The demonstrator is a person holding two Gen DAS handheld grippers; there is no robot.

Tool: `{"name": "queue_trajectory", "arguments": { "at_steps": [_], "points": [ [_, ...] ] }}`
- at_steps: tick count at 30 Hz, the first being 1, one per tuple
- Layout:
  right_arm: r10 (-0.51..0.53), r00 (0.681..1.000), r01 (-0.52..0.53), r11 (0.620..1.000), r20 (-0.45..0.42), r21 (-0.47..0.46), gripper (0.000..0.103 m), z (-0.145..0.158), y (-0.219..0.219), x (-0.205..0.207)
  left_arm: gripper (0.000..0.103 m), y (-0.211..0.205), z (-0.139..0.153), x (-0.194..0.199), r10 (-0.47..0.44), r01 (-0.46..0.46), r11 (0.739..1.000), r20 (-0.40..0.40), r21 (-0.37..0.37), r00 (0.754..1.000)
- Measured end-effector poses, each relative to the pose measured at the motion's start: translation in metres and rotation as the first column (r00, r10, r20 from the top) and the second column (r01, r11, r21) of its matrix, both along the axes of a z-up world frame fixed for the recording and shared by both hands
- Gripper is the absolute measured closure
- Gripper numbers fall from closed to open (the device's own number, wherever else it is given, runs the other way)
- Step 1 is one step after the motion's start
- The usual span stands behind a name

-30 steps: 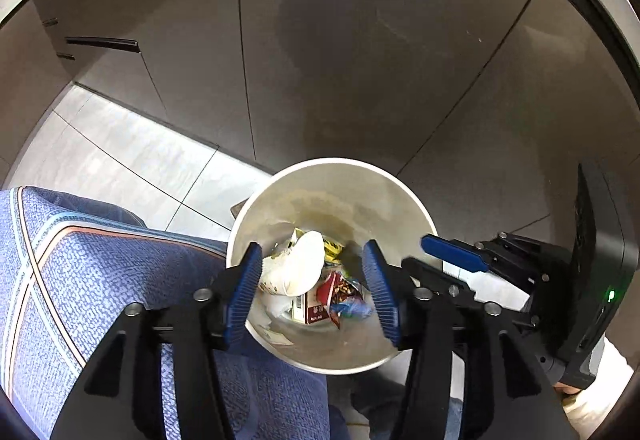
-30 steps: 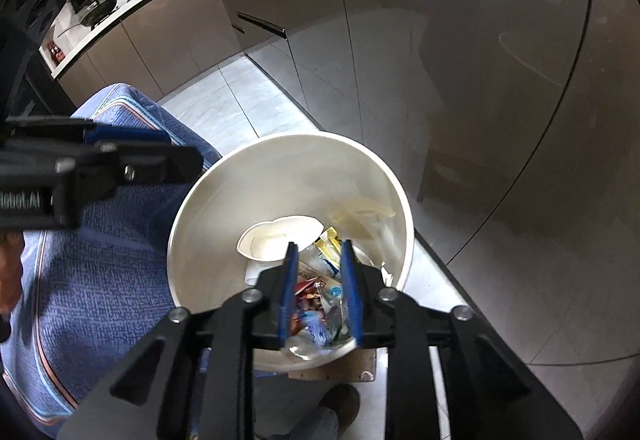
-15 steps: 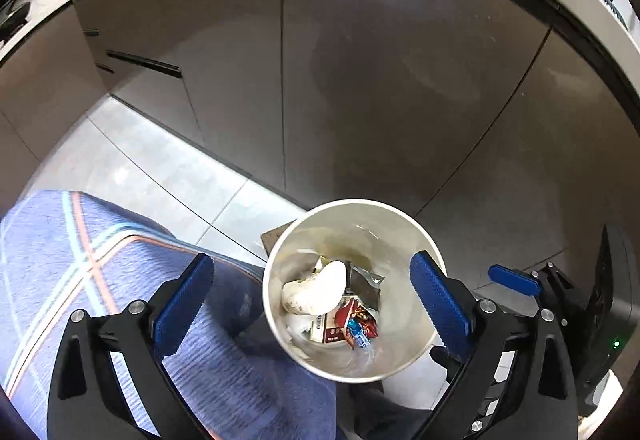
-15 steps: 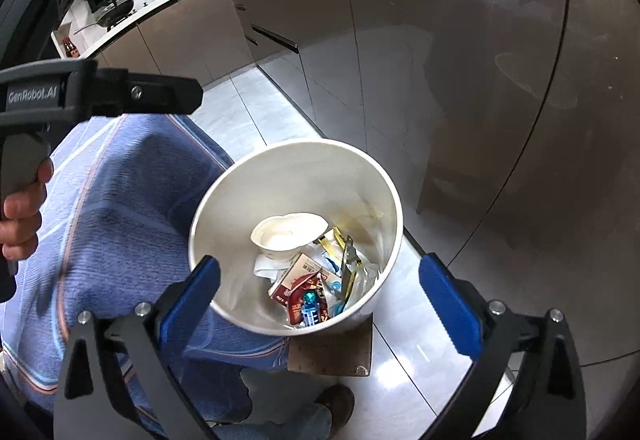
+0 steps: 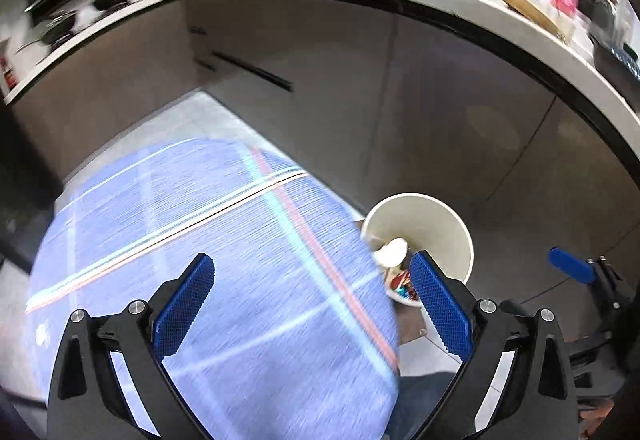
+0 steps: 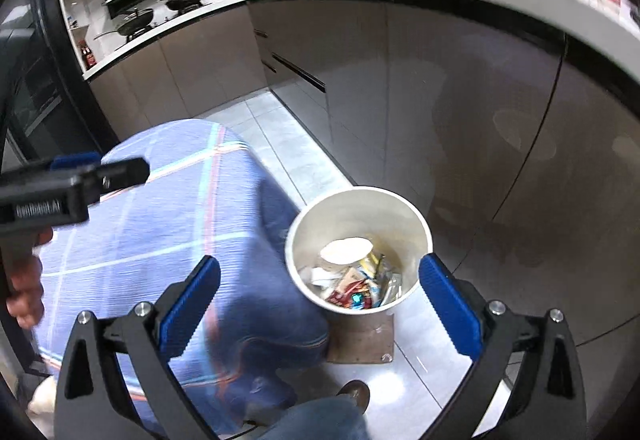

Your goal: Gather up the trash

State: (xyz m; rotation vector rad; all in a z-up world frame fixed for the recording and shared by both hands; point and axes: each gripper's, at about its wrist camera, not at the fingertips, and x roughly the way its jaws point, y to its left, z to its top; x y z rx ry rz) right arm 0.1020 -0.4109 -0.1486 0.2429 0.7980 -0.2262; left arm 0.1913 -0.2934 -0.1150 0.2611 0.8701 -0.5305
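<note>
Both claws spread, empty; blue plaid shirt (image 5: 208, 240) partly hides bin (image 6: 360, 252).

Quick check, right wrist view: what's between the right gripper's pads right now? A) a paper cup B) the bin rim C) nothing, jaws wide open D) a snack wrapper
C: the right gripper stands wide open with nothing between its pads; the wrappers and paper cup lie down in the white bin on the floor.

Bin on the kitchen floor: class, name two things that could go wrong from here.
1. The bin stands close to the person's shoe, so a step might tip it.
2. Both tongs, left and right, are open and empty; the wrappers sit loose in the uncovered bin and could spill.
</note>
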Motion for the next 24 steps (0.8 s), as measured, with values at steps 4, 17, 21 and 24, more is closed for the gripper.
{"name": "queue_trajectory", "arguments": {
  "at_steps": [4, 17, 21, 24],
  "points": [
    [0.009, 1.0, -0.009, 1.0, -0.007, -0.012, 0.003, 0.032, 0.037, -0.011, 0.008, 0.051, 0.029, -0.032, 0.078, -0.078, 0.997, 0.049, 0.005, 0.996],
    [0.036, 0.998, -0.031, 0.995, 0.056, -0.092, 0.003, 0.113, 0.144, -0.065, 0.008, 0.206, 0.094, -0.116, 0.317, -0.308, 0.947, 0.116, -0.086, 0.941],
    [0.064, 0.995, -0.057, 0.994, 0.074, -0.094, 0.003, 0.123, 0.169, -0.08, 0.008, 0.234, 0.104, -0.141, 0.346, -0.335, 0.937, 0.136, -0.097, 0.928],
    [0.083, 0.992, -0.073, 0.992, 0.091, -0.107, 0.003, 0.132, 0.186, -0.091, 0.008, 0.249, 0.112, -0.159, 0.358, -0.344, 0.932, 0.151, -0.114, 0.921]
  ]
}}
